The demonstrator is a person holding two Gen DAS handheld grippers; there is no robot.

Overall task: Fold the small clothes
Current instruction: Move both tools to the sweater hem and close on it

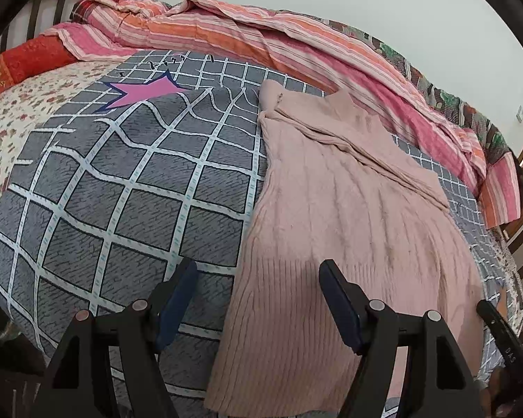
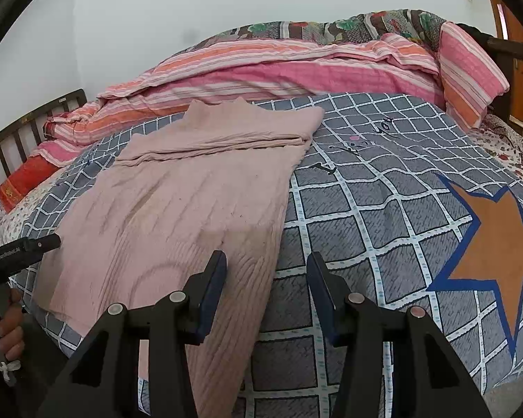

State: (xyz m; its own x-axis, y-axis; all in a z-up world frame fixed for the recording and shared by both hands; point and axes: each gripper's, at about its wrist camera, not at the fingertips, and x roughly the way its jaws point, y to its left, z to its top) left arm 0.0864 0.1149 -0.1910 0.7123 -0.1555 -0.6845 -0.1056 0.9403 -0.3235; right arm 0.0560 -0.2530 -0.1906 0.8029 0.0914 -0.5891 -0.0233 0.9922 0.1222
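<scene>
A pale pink knitted sweater (image 1: 348,216) lies flat on the grey checked bedspread (image 1: 122,181), its sleeves folded across the upper part. My left gripper (image 1: 258,271) is open and empty, above the sweater's left hem corner. My right gripper (image 2: 266,264) is open and empty, above the sweater's (image 2: 177,209) right hem edge. The left gripper (image 2: 21,254) also shows at the left edge of the right wrist view, held in a hand.
A rolled pink and orange striped quilt (image 1: 261,35) lies along the far side of the bed by the wall. A red pillow (image 1: 24,62) sits near the dark wooden headboard (image 1: 52,3). The bedspread (image 2: 401,209) has an orange star (image 2: 498,250).
</scene>
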